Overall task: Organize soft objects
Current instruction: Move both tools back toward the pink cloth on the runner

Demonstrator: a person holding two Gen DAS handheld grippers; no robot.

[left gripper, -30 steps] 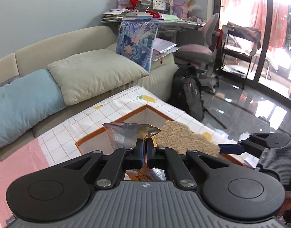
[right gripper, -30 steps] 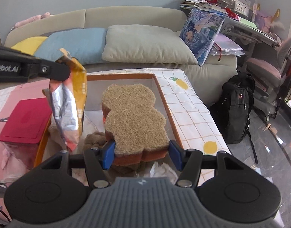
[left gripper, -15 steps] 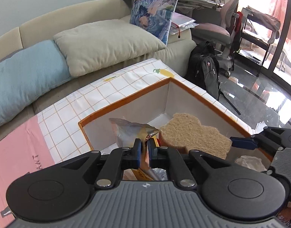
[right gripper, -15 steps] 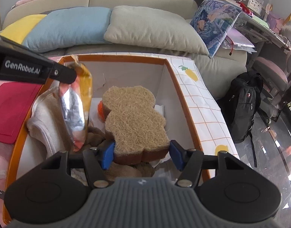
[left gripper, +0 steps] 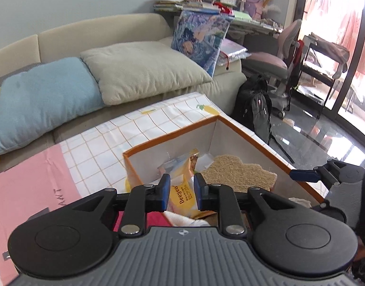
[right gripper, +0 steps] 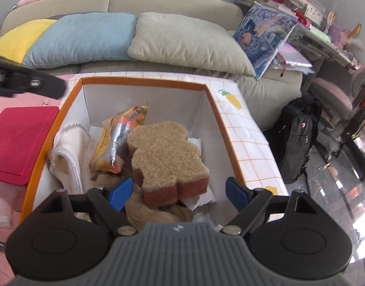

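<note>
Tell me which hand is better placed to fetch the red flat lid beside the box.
Left, probably. The left gripper sits on the side of the orange-rimmed box where the red flat lid lies; the right gripper hangs open over the bear-shaped scrub sponge.

You have a white storage box (right gripper: 207, 109) in front of you, its rim edged in orange and its outer cloth a white grid of thin orange lines with yellow lemons. Inside it, your bear-shaped sponge (right gripper: 165, 157) is tan and fibrous on top with a brick-red layer beneath; the snack bag (right gripper: 115, 140) beside it is yellow-orange with a silver foil lining, and the towel (right gripper: 68, 152) is cream. Your two tools are black with blue pads (right gripper: 121, 191), on grey ribbed bodies. The surface (left gripper: 27, 186) is covered in pink, with a crimson lid (right gripper: 18, 140) on it. On the beige sofa (right gripper: 173, 2), the cushions are yellow, light blue and pale olive.
</note>
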